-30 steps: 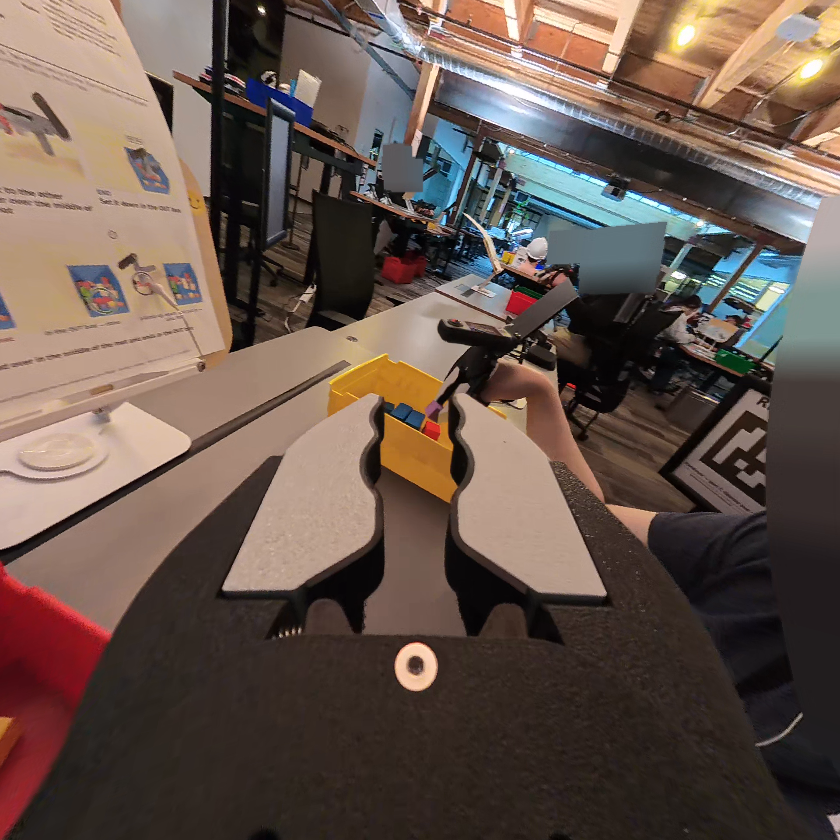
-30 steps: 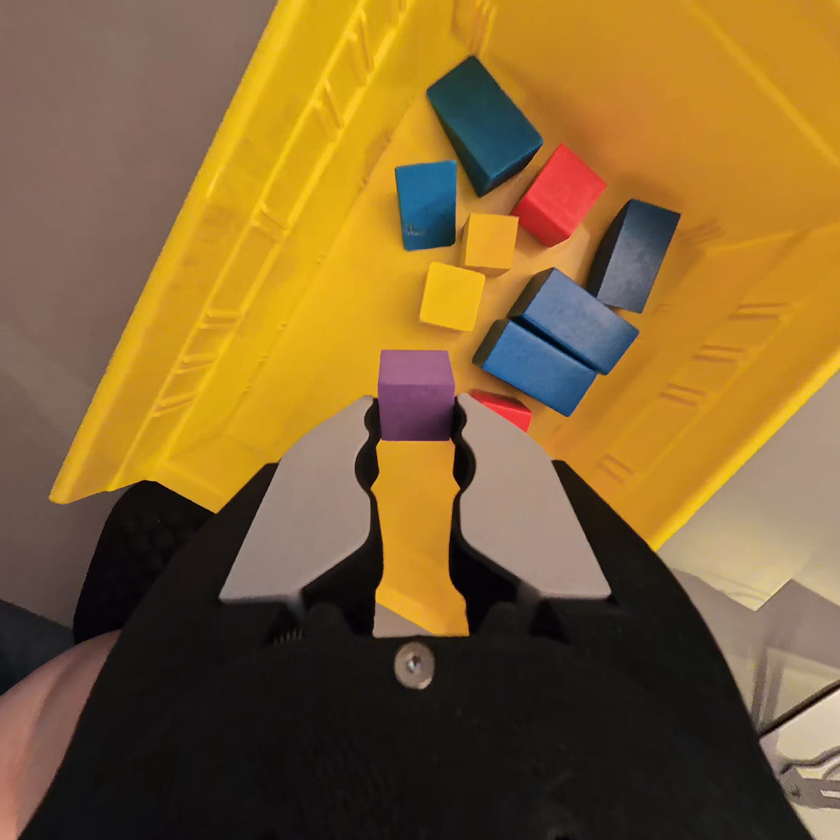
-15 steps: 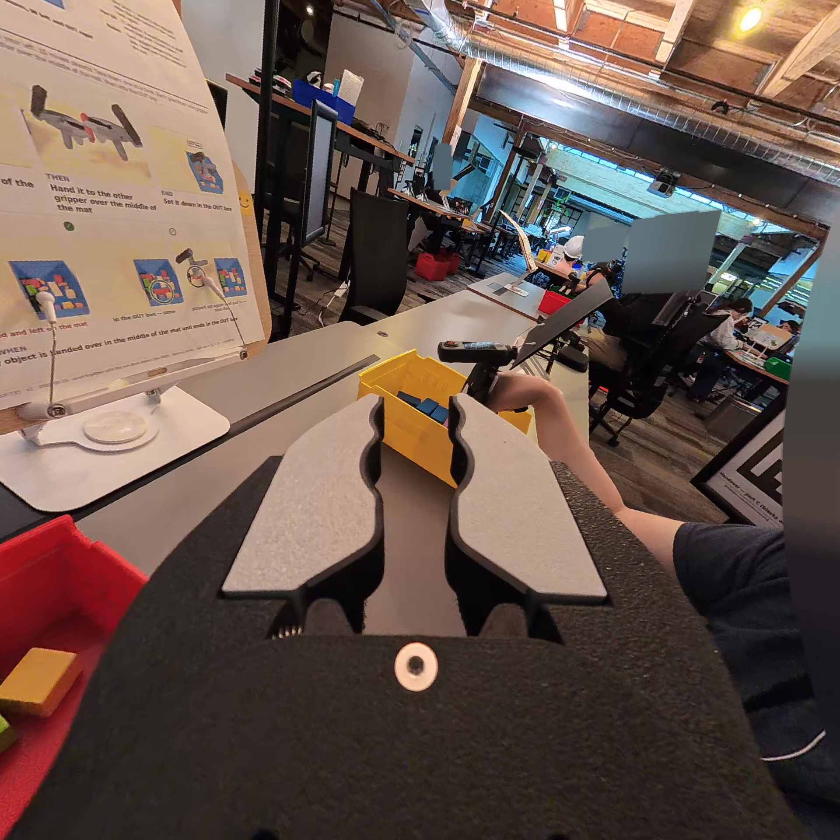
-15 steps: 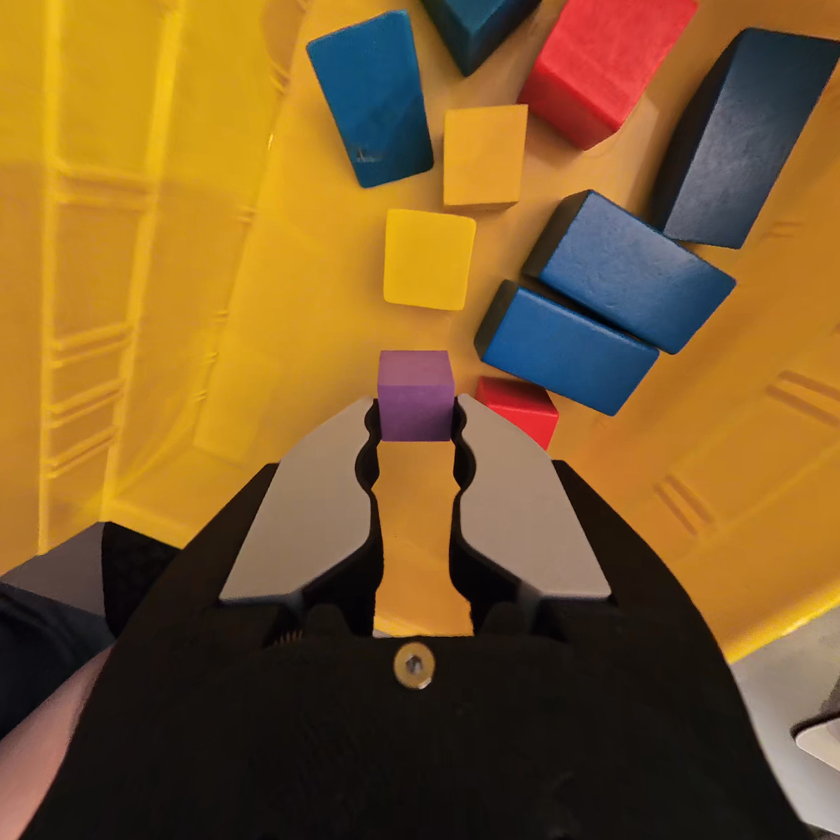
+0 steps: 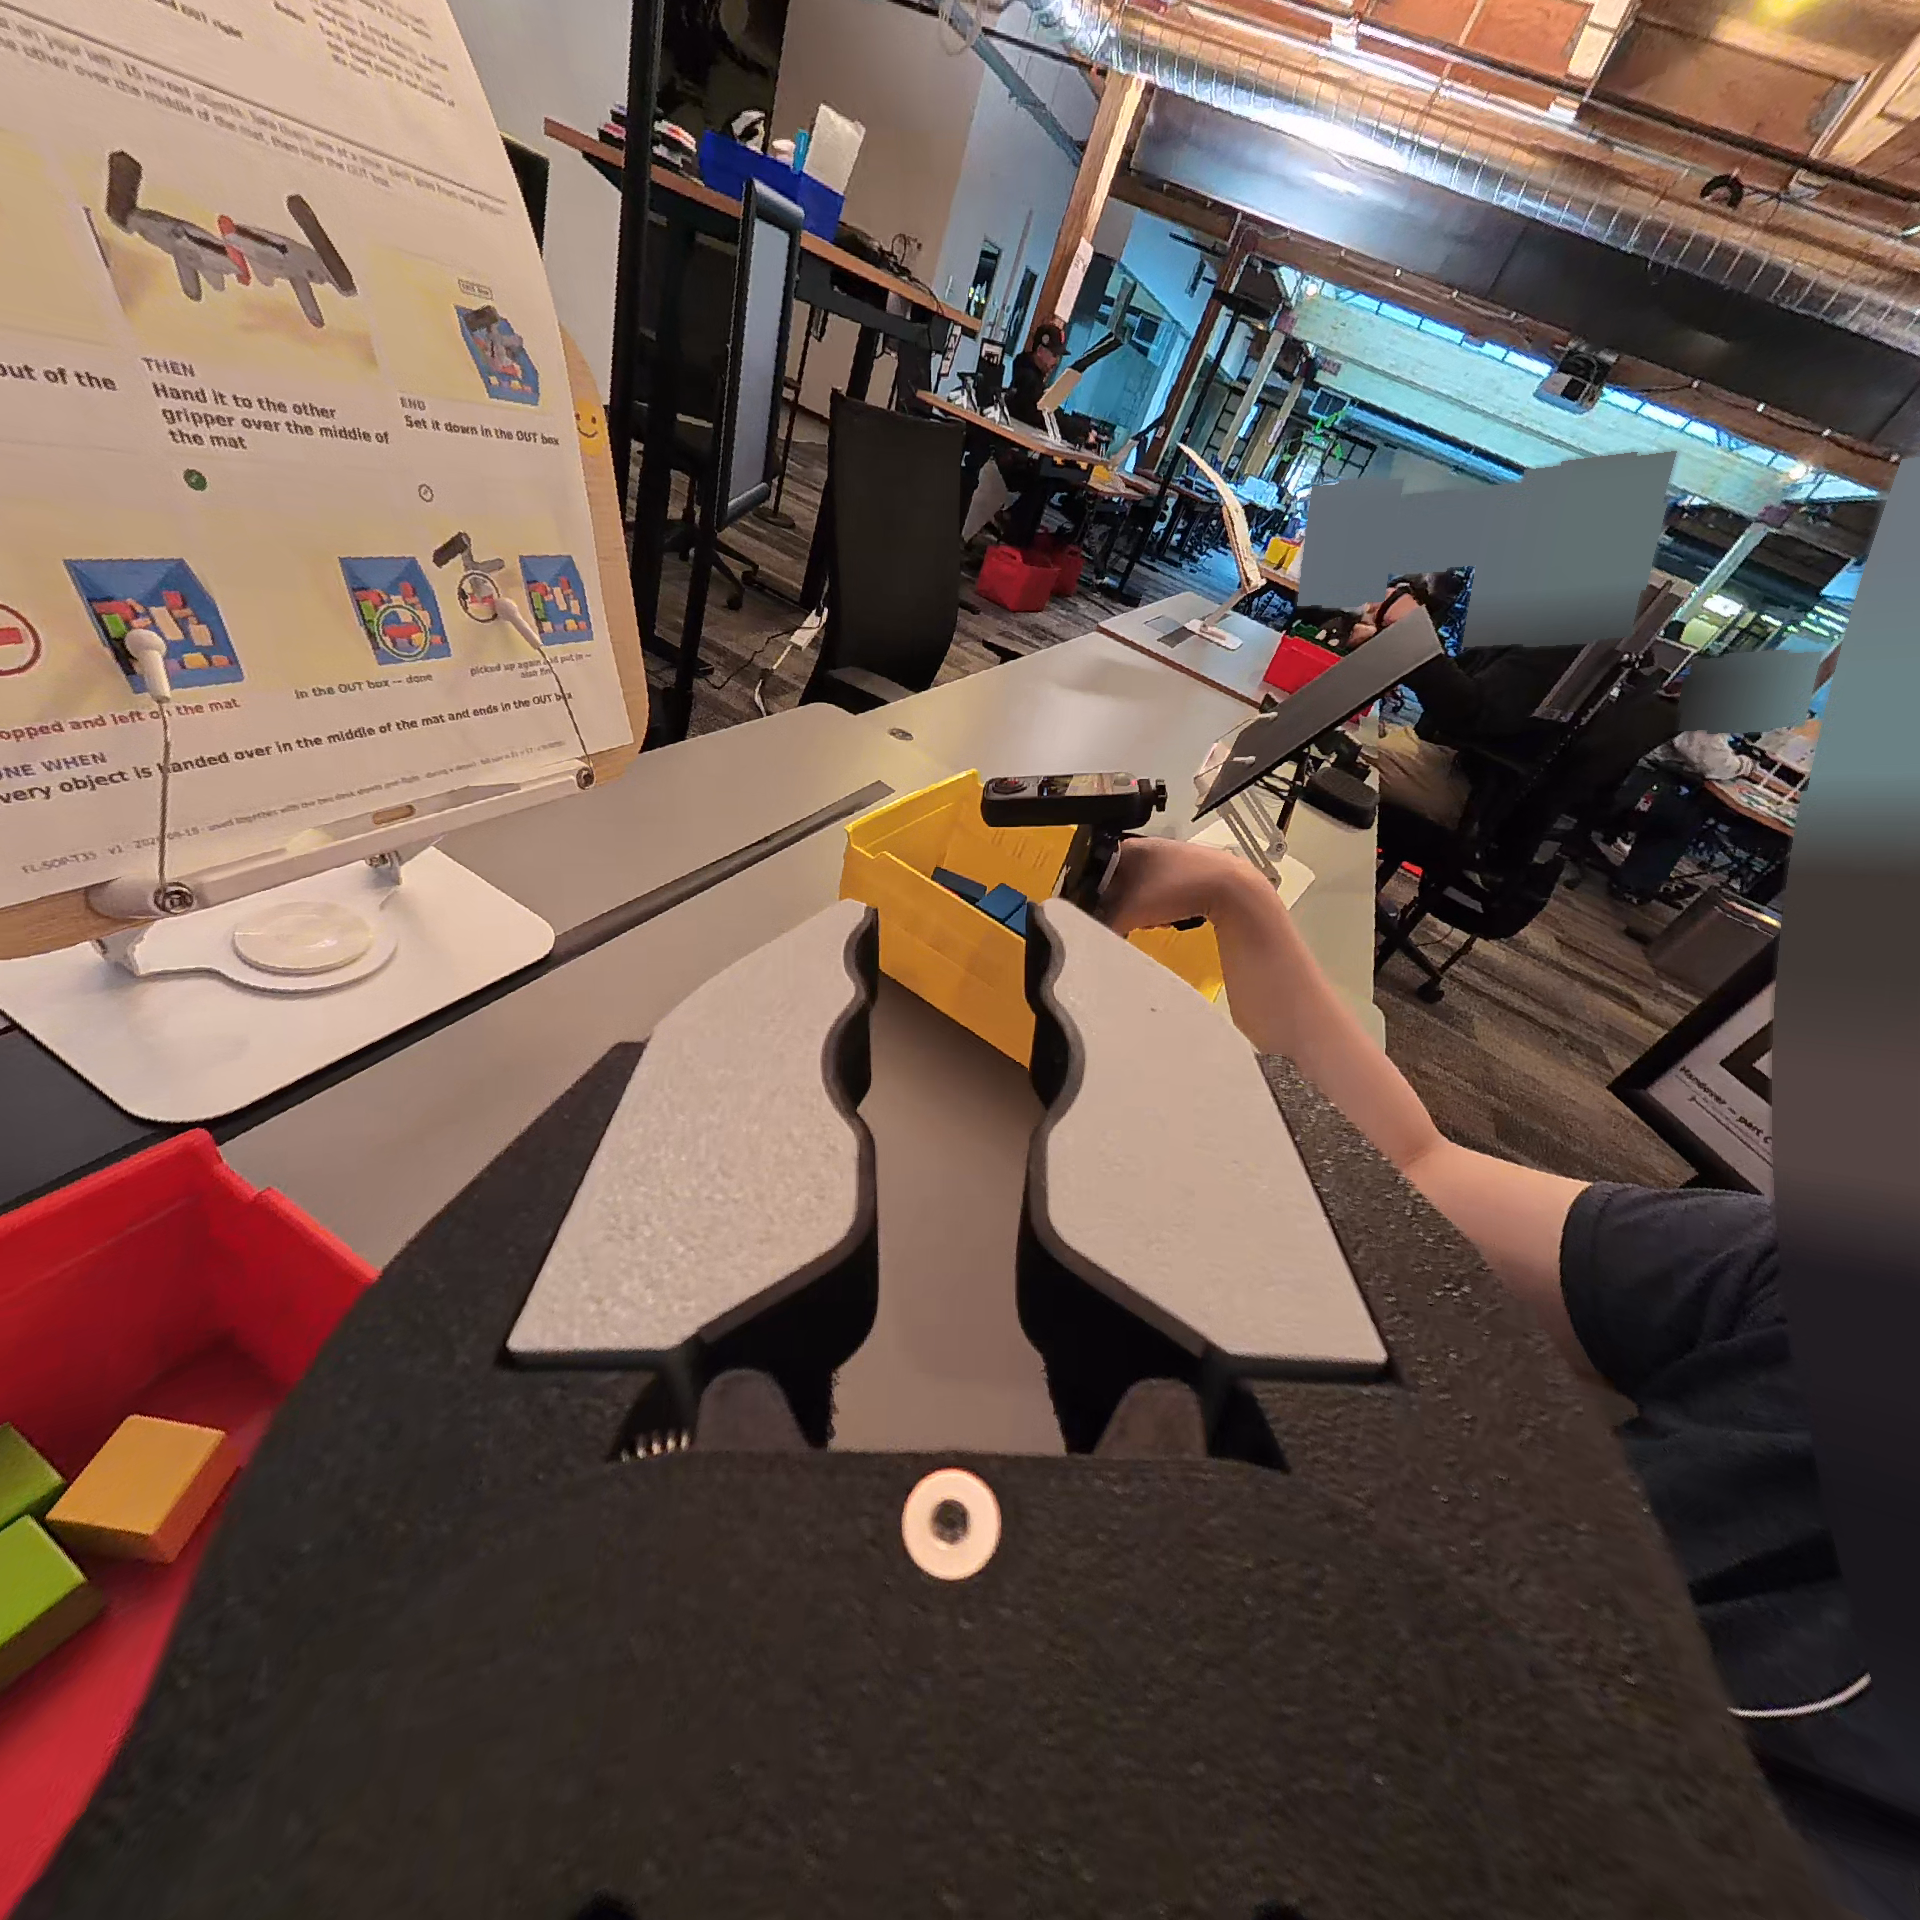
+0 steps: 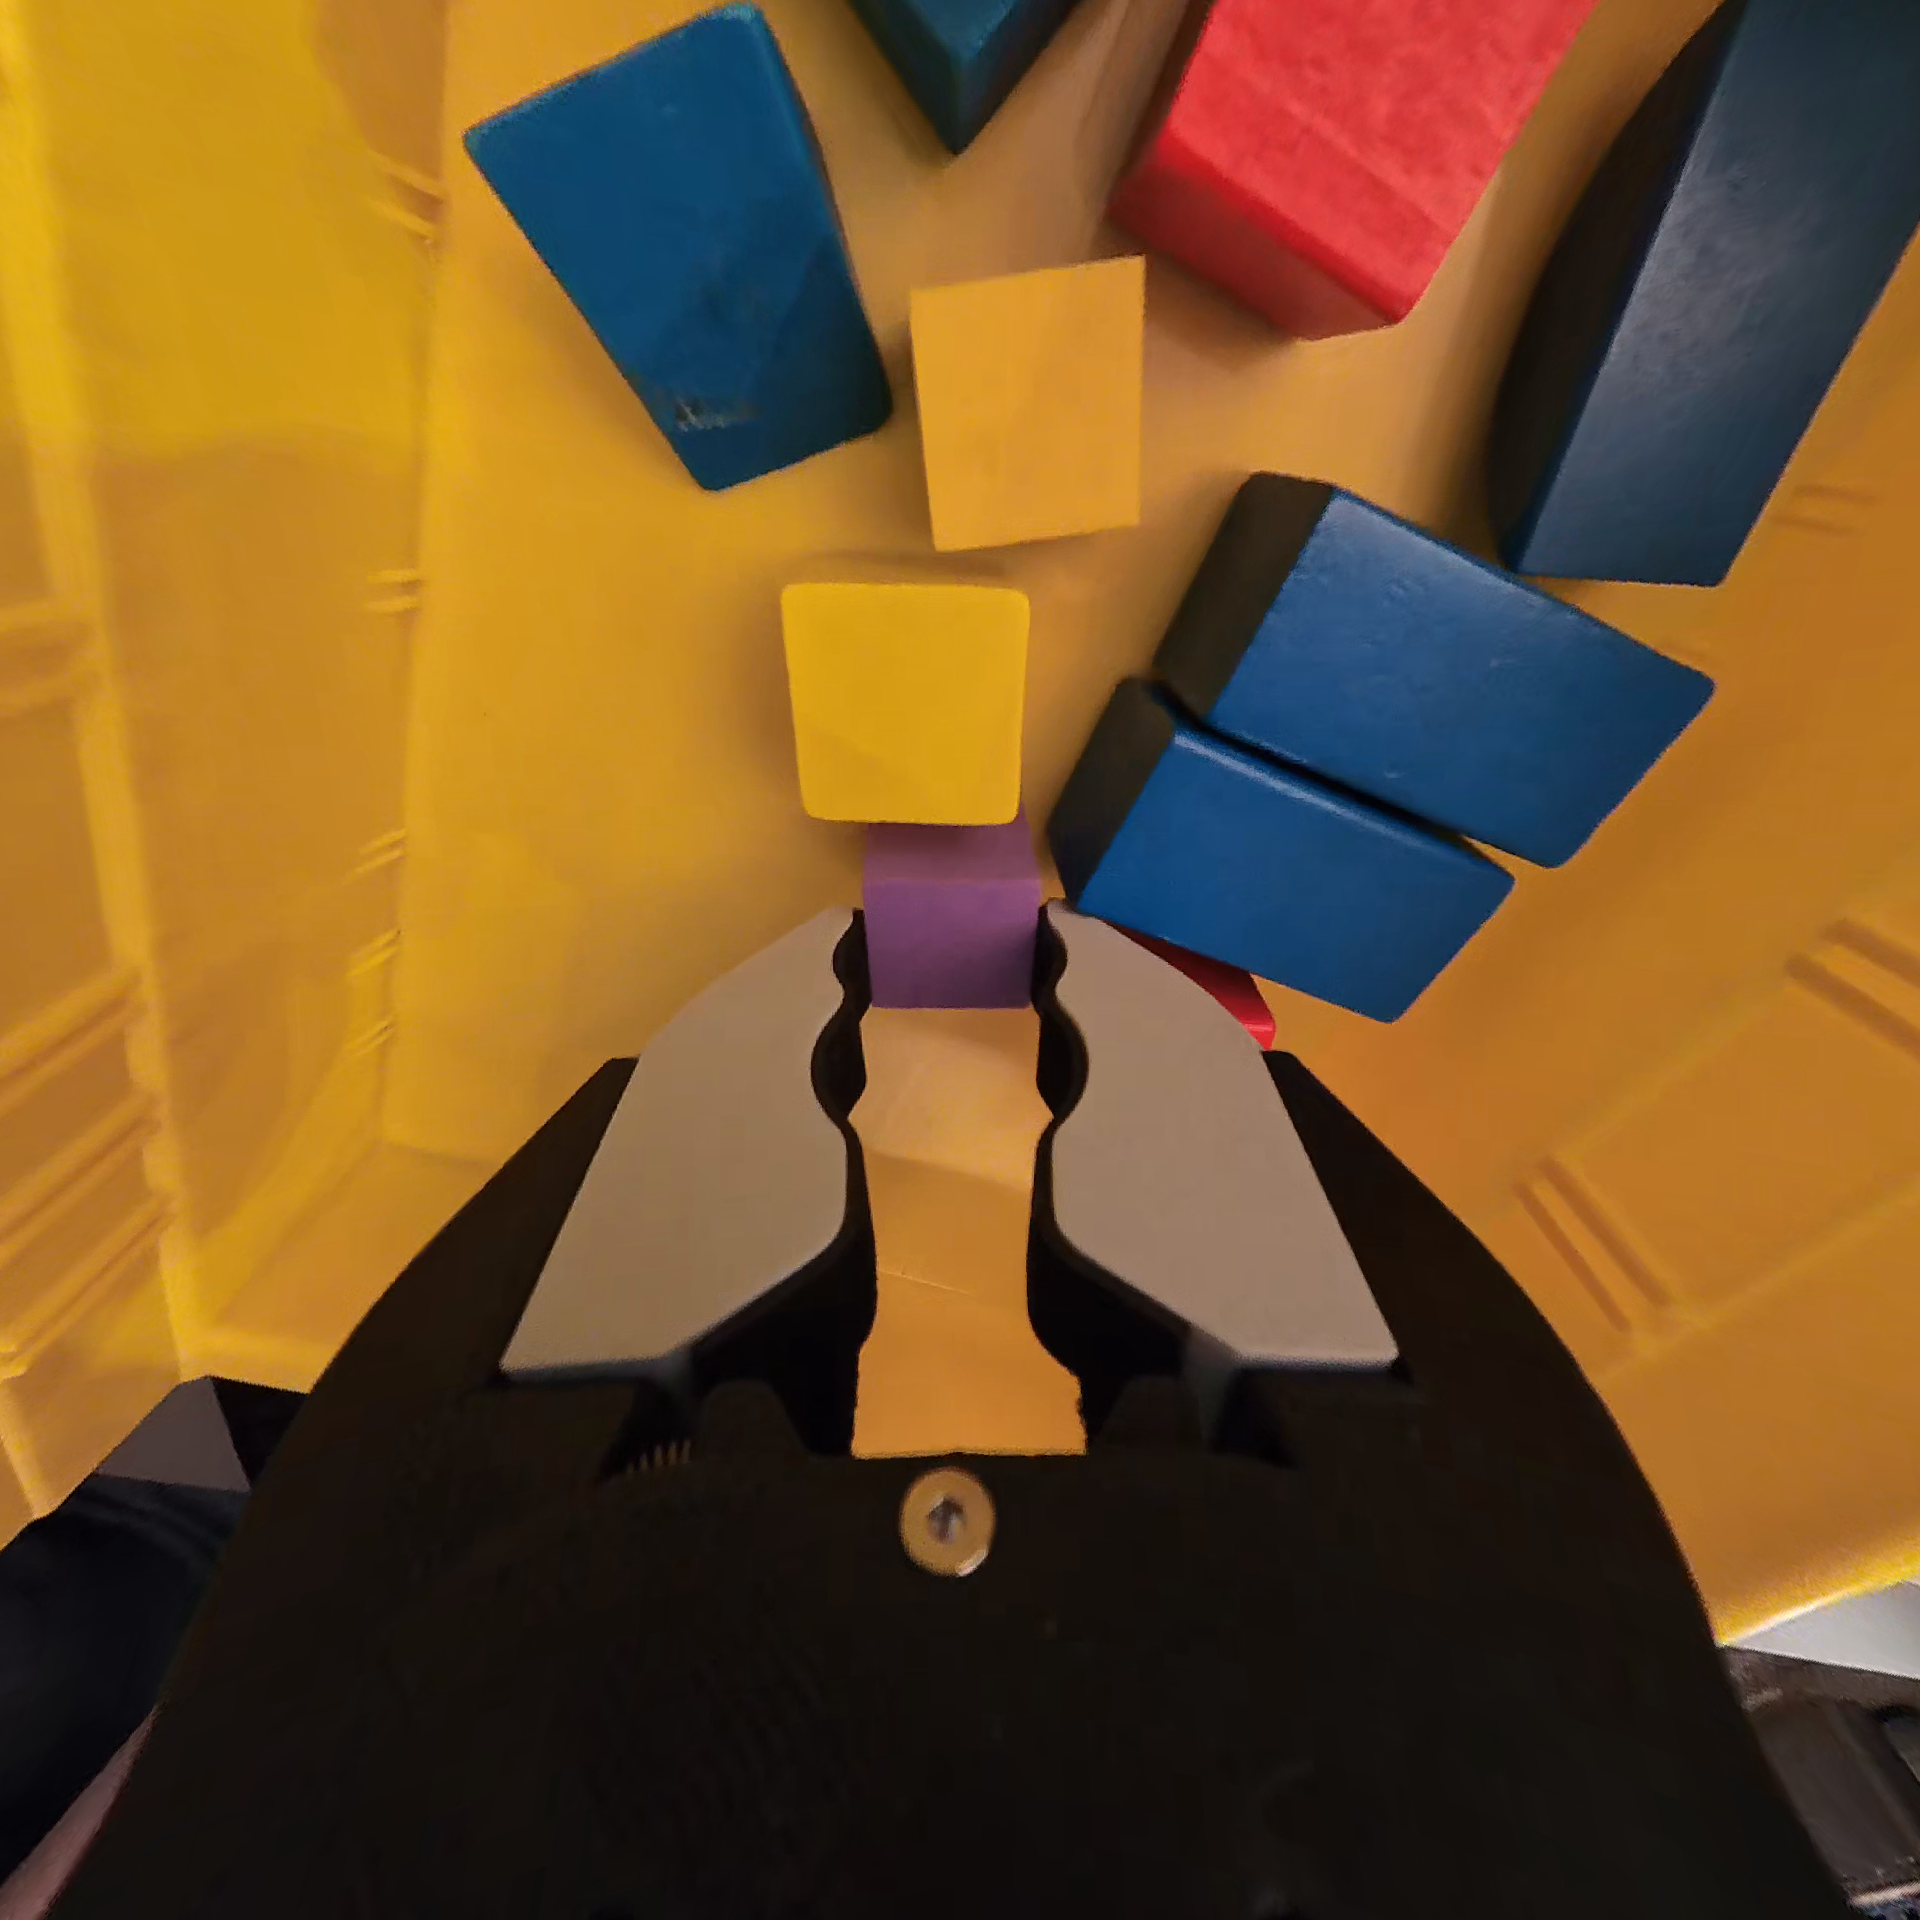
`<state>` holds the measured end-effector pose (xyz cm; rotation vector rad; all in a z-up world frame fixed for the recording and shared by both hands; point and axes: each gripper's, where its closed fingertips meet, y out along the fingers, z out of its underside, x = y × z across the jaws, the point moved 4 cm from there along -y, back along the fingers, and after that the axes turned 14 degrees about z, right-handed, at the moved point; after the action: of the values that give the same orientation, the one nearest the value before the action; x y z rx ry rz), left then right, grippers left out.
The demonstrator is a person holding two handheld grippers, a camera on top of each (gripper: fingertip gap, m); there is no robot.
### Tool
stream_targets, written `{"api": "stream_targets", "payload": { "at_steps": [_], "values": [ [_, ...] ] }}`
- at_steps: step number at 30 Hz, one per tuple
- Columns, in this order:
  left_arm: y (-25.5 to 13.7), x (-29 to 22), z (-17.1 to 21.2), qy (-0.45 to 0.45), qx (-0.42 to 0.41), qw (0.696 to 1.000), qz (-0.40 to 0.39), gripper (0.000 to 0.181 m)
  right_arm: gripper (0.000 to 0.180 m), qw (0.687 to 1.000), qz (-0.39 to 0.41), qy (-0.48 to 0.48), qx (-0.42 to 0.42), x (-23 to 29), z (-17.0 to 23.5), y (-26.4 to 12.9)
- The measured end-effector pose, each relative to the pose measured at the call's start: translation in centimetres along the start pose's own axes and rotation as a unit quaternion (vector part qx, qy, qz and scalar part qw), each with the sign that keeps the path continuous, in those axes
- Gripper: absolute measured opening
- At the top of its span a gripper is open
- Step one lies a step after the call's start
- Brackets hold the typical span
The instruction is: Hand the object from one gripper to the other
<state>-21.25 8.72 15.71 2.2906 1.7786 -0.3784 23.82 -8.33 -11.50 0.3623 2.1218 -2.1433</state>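
Observation:
My right gripper (image 6: 948,920) is shut on a small purple cube (image 6: 948,935), with both pads pressed on its sides. It holds the cube low inside the yellow bin (image 6: 260,727), close to a yellow cube (image 6: 904,701) and a blue block (image 6: 1278,883). My left gripper (image 5: 951,920) is open and empty above the grey table (image 5: 623,831). It points at the yellow bin (image 5: 935,956). In the left wrist view a hand (image 5: 1184,894) holds the right gripper down in that bin, and its fingers are hidden there.
Several blue blocks, red blocks (image 6: 1351,156) and another yellow cube (image 6: 1029,400) lie in the yellow bin. A red bin (image 5: 125,1299) with a yellow block (image 5: 140,1486) and green blocks (image 5: 31,1590) sits at the near left. An instruction sheet on a white stand (image 5: 260,416) stands at the left.
My right gripper has gone lower into the yellow bin with the purple cube still in its grasp. My left gripper's view has swung, so more of the red bin shows.

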Motion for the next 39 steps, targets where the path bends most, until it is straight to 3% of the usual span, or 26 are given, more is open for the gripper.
{"api": "stream_targets", "payload": {
  "at_steps": [20, 23, 27, 29, 33, 39],
  "values": [
    [-0.6, 0.9, 0.2, -0.001, 0.009, 1.000, -0.030, 0.026, 0.038, 1.000, 0.009, -0.009, 0.000, 0.0, 0.0, 0.2],
    [-1.0, 1.0, 0.1, 0.001, 0.006, 0.999, -0.037, 0.026, 0.038, 1.000, 0.007, -0.006, -0.020, 0.1, 0.2, -1.5],
    [-2.0, 1.8, -0.1, 0.003, -0.003, 0.998, -0.058, 0.026, 0.037, 0.990, 0.058, 0.025, -0.128, -0.8, 0.4, -7.5],
    [-2.6, 2.5, -0.1, 0.001, -0.006, 0.997, -0.078, 0.026, 0.037, 0.971, 0.102, 0.050, -0.210, -1.4, 0.4, -11.4],
    [-3.3, 3.6, -0.1, 0.000, -0.010, 0.995, -0.099, 0.027, 0.042, 0.906, 0.183, 0.106, -0.367, -2.2, 0.2, -18.4],
    [-3.7, 4.2, 0.1, 0.005, -0.003, 0.992, -0.126, 0.027, 0.051, 0.803, 0.278, 0.155, -0.504, -2.3, 0.7, -24.8]
  ]
}}
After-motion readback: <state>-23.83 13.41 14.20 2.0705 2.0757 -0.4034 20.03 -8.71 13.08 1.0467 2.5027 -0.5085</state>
